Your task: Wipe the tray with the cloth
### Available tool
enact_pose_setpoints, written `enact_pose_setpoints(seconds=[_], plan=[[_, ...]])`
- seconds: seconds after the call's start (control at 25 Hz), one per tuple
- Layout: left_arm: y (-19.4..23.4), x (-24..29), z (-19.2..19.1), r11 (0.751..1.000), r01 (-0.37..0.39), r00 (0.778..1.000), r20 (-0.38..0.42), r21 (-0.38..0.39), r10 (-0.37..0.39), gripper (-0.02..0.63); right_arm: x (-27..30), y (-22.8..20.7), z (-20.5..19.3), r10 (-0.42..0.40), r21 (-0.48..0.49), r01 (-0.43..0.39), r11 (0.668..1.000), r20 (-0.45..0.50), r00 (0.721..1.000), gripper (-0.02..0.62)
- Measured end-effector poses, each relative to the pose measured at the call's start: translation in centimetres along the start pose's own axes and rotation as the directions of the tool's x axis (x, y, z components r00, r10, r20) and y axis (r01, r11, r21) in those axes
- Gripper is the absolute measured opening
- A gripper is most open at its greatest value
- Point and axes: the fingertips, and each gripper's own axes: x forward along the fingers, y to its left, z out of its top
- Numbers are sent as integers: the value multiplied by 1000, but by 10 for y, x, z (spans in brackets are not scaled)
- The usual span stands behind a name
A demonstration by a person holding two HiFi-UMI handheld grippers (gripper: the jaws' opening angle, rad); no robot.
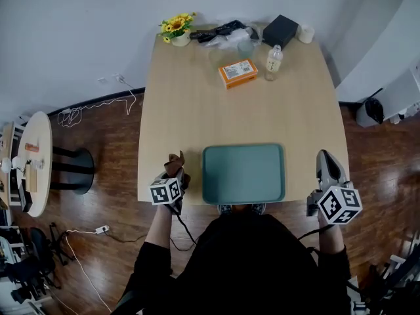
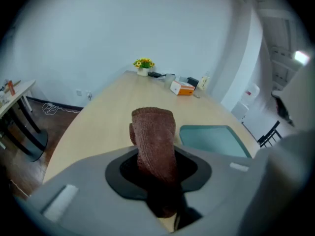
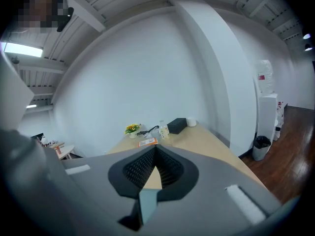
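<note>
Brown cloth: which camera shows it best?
The left gripper view: the cloth stands big, pinched in the left gripper. The head view shows only a small brown bit; the right gripper view shows none.

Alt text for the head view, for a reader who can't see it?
A person at a pale wooden table holds a brown knitted cloth in the left gripper left of an empty teal tray, with the closed, empty right gripper on the tray's right. An orange box, a bottle and potted flowers stand at the far end.
</note>
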Motion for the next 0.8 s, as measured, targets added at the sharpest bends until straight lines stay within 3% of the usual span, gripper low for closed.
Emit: enact_pose_setpoints(seconds=[0.08,0.16,0.2,0.32,0.4,0.48,0.56,0.64,0.72,0.8], plan=[[10,15,-18,1000,-28,998,-52,-8,28,116,2,7,-1,16,-8,-16,1000,-4,1000,0],[15,16,-24,998,-62,995,-79,14,63,303,3,10,-1,27,-16,-27,1000,-9,1000,0],[15,11,-20,997,-74,995,-64,25,76,358,3,11,-1,29,-18,-29,999,-11,1000,0],[2,-22,16,997,-64,995,80,33,61,382,4,10,-2,27,-16,-27,1000,-17,999,0],[-27,-57,56,997,16,975,219,71,-31,380,5,10,-3,29,-14,-30,999,-21,999,0],[-77,-98,104,976,140,916,352,169,-192,349,6,12,-4,36,-14,-36,999,-22,999,0],[-128,-140,147,938,228,829,453,262,-328,243,7,15,-6,43,-14,-43,999,-22,999,0],[-166,-173,174,917,254,759,523,309,-387,117,8,19,-6,48,-14,-48,999,-18,999,0],[-189,-188,181,915,247,727,563,318,-392,8,8,23,-6,57,-15,-57,998,-15,998,1],[-202,-185,174,923,234,740,559,307,-374,8,8,28,-7,72,-22,-72,997,-14,997,0]])
